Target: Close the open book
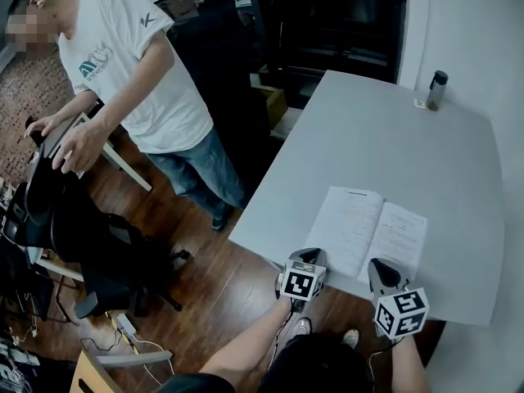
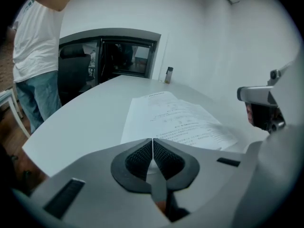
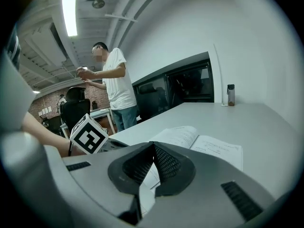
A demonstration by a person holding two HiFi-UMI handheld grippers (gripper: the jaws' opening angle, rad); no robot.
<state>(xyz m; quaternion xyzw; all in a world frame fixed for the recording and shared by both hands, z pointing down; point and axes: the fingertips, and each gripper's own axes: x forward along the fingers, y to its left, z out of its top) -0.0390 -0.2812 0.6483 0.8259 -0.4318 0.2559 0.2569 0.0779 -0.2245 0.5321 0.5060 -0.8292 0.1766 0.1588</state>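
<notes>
Wide bare worktop (image 1: 426, 146) lies beyond the open book (image 1: 372, 229) and to its left and right, free for passing. A small bottle (image 1: 438, 88) stands at the far corner, well apart from the book, by the white wall (image 1: 491, 47) that closes the right side. A standing person (image 1: 147, 80) and an office chair (image 1: 74, 219) are off the left edge.

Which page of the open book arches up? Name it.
The left page, the one by the left gripper: it arches up, while the right page lies flat.
</notes>
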